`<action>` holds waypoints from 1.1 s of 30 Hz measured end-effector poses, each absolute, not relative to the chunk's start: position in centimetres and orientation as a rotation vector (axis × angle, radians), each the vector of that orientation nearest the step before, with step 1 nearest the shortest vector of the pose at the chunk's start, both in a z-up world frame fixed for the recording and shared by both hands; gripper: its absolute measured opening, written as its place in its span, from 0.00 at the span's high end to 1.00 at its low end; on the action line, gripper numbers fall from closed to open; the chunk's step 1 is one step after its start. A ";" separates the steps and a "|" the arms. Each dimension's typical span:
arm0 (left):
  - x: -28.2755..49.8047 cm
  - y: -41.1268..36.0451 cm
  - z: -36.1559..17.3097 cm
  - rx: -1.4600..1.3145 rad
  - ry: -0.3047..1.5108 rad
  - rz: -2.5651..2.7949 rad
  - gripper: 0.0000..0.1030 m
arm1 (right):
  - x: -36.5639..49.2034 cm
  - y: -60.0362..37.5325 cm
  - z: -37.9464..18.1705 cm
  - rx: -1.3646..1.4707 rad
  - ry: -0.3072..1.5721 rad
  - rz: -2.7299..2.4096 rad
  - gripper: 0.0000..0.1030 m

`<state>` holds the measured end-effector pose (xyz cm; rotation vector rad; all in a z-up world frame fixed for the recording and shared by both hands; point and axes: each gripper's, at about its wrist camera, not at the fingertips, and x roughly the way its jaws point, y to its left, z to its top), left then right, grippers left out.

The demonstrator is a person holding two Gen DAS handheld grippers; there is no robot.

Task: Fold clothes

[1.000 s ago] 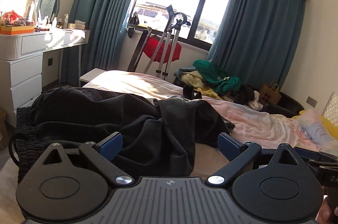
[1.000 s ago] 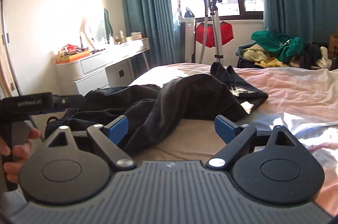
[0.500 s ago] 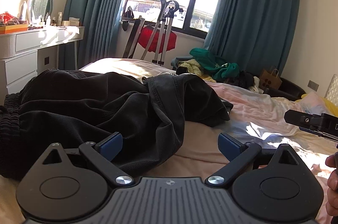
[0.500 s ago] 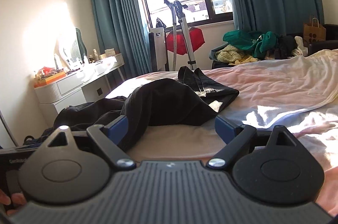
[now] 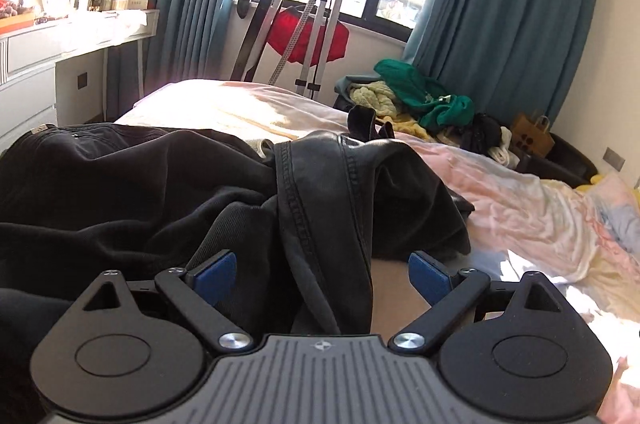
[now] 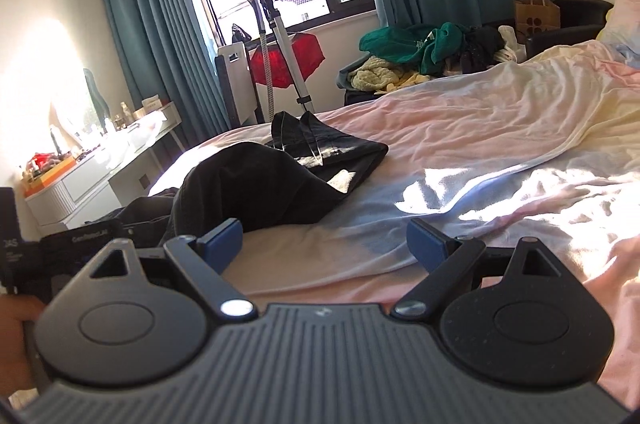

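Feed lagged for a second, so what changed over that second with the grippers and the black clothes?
The left hand-held gripper moved in low over the black clothes; a stitched fold now lies between its open jaws, ungrasped. The right hand-held gripper swung right, toward the pink sheet, open and empty. The clothes stayed heaped as before.

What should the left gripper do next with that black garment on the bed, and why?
Probably close the left gripper on the black garment. Its jaws stand open with a stitched fold of cloth lying between them, so a small pinch there would secure an edge. The right gripper is open over bare sheet.
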<state>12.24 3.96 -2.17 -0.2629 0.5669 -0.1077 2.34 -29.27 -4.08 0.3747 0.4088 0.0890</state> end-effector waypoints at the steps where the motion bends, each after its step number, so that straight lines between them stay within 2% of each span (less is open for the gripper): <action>1: 14.0 4.1 -2.3 -0.294 0.566 -0.090 0.08 | 2.6 -29.7 -4.3 0.404 0.411 0.097 0.12; 7: 23.7 3.3 -4.3 -0.296 0.583 -0.009 0.12 | 4.7 -32.7 -5.7 0.484 0.430 0.070 0.12; 10: 26.6 2.6 -5.3 -0.264 0.624 0.008 0.20 | 5.9 -34.5 -6.5 0.538 0.426 0.045 0.12; 13: 27.2 1.3 -5.0 -0.197 0.610 -0.032 0.44 | 7.0 -35.5 -7.5 0.529 0.425 0.016 0.12; 15: 26.6 -0.1 -4.4 -0.123 0.582 -0.063 0.75 | 7.9 -36.0 -8.4 0.545 0.449 -0.004 0.12; 17: 25.6 -1.6 -3.5 -0.046 0.554 -0.084 0.91 | 8.6 -36.5 -9.1 0.579 0.469 -0.010 0.12; 18: 24.8 -2.3 -2.8 -0.020 0.538 -0.112 0.95 | 8.6 -36.5 -9.1 0.579 0.468 -0.011 0.12; 27: 9.3 -10.4 1.8 0.342 0.321 -0.436 0.96 | 6.7 -36.5 -7.5 0.564 0.425 -0.010 0.12; 30: 3.8 -12.3 0.6 0.406 0.325 -0.523 0.96 | 5.7 -36.4 -6.7 0.559 0.413 0.001 0.12; 33: -0.6 -13.0 -2.9 0.426 0.378 -0.550 0.96 | 4.5 -36.3 -6.3 0.569 0.408 0.023 0.12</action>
